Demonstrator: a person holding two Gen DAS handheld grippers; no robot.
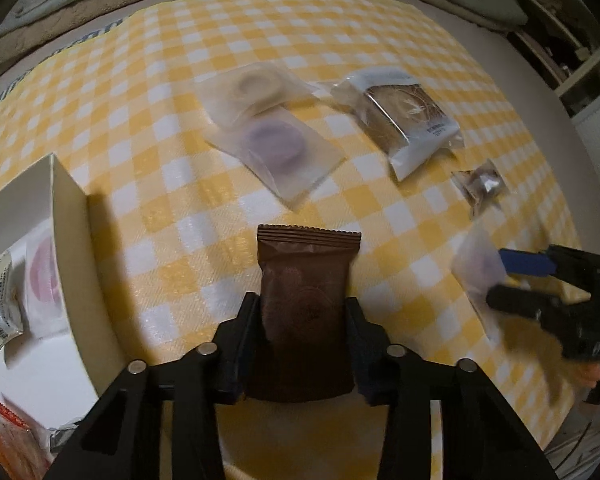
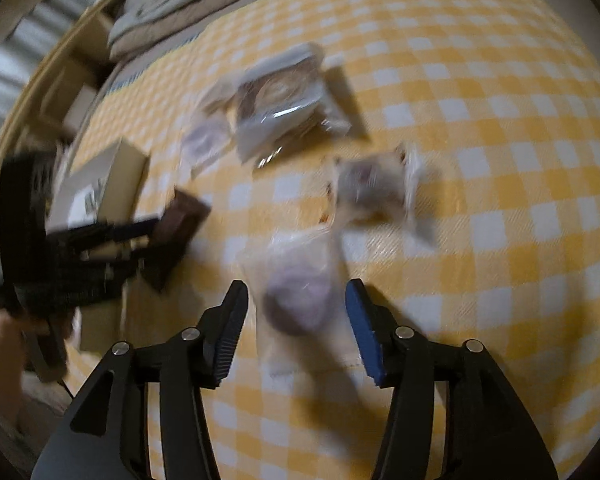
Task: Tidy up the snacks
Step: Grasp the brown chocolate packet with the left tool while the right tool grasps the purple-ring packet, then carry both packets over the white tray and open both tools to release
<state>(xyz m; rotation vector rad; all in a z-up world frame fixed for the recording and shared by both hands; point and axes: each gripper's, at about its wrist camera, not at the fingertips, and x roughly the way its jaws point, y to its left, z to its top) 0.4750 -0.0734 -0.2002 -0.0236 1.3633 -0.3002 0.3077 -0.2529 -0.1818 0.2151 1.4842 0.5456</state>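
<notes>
My left gripper (image 1: pixel 303 316) is shut on a brown snack packet (image 1: pixel 306 280) and holds it above the yellow checked tablecloth (image 1: pixel 180 216). It also shows in the right wrist view (image 2: pixel 180 232). My right gripper (image 2: pixel 296 312) is open around a clear packet with a purple sweet (image 2: pixel 300 292); its jaws stand apart on either side of the packet. The same packet shows in the left wrist view (image 1: pixel 480 272). A white box (image 1: pixel 72 248) at the left holds several snacks.
On the cloth lie a clear packet with a purple disc (image 1: pixel 276 148), one with a beige ring (image 1: pixel 256 88), a white packet with a brown cake (image 1: pixel 408 120) and a small clear wrapped sweet (image 1: pixel 482 186). An orange packet (image 1: pixel 8 440) lies in the box.
</notes>
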